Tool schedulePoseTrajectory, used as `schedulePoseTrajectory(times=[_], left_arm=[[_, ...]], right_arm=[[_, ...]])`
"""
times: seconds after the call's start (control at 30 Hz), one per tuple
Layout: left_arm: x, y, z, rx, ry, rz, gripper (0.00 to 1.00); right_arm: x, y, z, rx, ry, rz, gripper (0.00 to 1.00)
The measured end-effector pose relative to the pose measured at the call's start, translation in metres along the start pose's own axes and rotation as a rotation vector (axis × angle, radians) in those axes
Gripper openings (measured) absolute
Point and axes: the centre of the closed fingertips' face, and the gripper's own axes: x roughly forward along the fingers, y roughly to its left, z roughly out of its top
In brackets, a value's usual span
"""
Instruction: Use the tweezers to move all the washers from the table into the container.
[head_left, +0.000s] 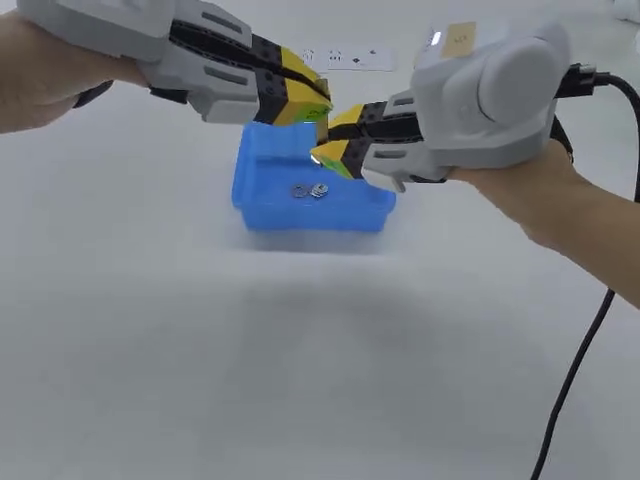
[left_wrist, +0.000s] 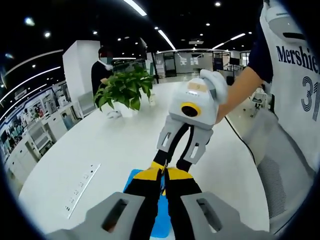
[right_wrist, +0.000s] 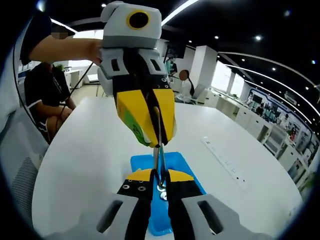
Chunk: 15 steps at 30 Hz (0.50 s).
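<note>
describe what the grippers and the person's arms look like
Both grippers have light grey housings and black jaws tipped in yellow: the left gripper and the right gripper. A black cable trails from the right one. The person wears a white jersey with dark lettering and numerals, and a dark short sleeve.

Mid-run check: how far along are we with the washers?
Done: two washers lie in the blue container. In hand: the left gripper and right gripper both pinch the tweezers over it; whether they carry a washer, I cannot tell. Left: the table nearby looks bare, so probably little.
</note>
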Motion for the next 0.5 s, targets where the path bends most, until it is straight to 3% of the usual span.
schedulePoseTrajectory(times=[0.3, 0.5], left_arm=[[0.014, 0.018, -0.03, -0.065, 0.007, 0.003, 0.07], [0.022, 0.024, -0.046, -0.091, 0.025, -0.004, 0.07]], right_arm=[[0.023, -0.01, -0.026, 0.036, 0.031, 0.018, 0.11], [0.033, -0.01, -0.039, 0.058, 0.05, 0.03, 0.11]])
